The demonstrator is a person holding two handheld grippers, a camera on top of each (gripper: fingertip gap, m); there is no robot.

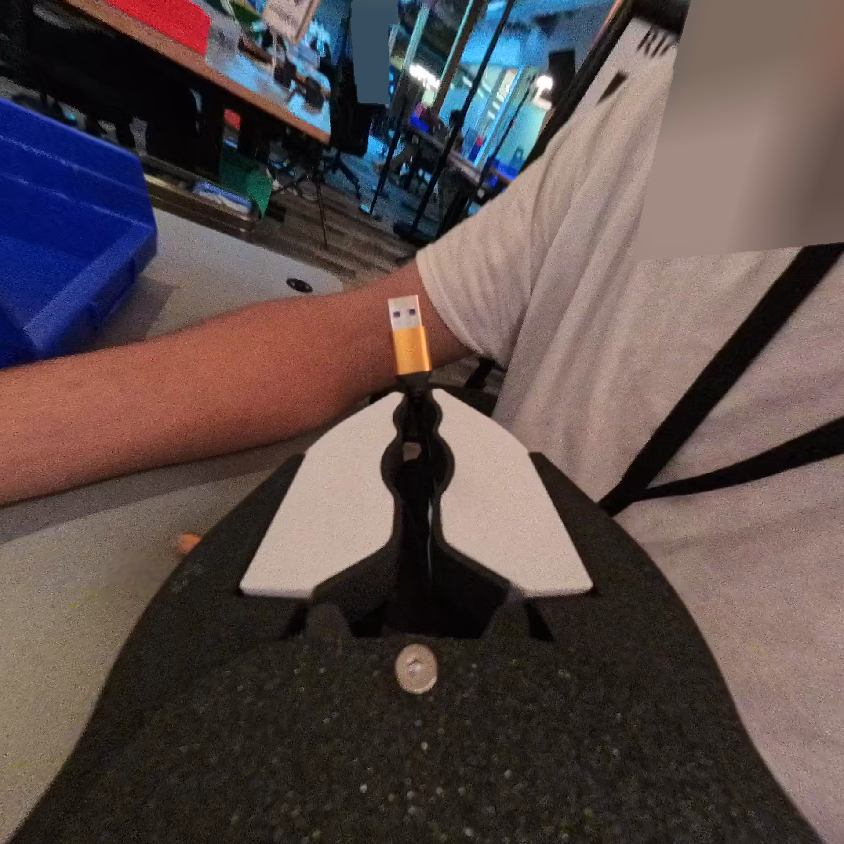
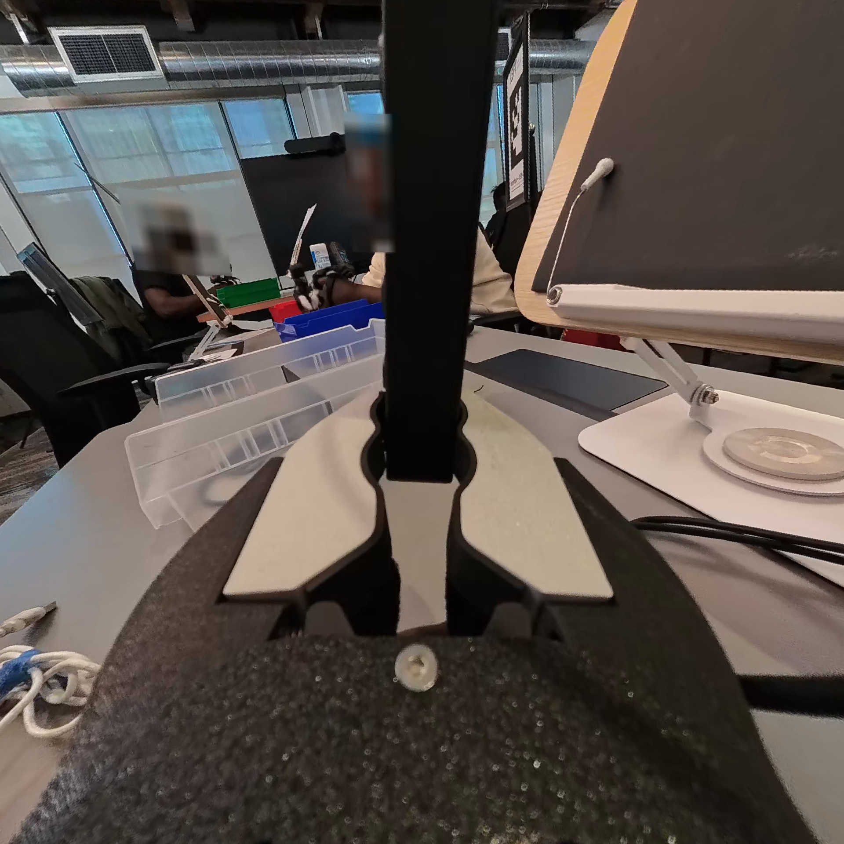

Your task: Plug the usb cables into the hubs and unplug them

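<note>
In the left wrist view my left gripper [image 1: 416,396] is shut on a black USB cable just behind its orange plug [image 1: 410,349]. The silver plug tip points forward, in the air in front of a person's forearm [image 1: 182,388]. In the right wrist view my right gripper [image 2: 421,424] is shut on the lower end of a long black hub [image 2: 434,228]. The hub stands upright between the fingers and reaches past the top of the frame. Its ports do not show in this view. Neither gripper shows in the other's view.
A blue bin [image 1: 68,228] stands on the grey table at the left. Clear plastic bins [image 2: 255,411] lie ahead left of the right gripper. A white tilted stand [image 2: 685,434], black cables [image 2: 730,534] and a dark pad [image 2: 571,379] are on the right. A white cable bundle [image 2: 41,680] lies near left.
</note>
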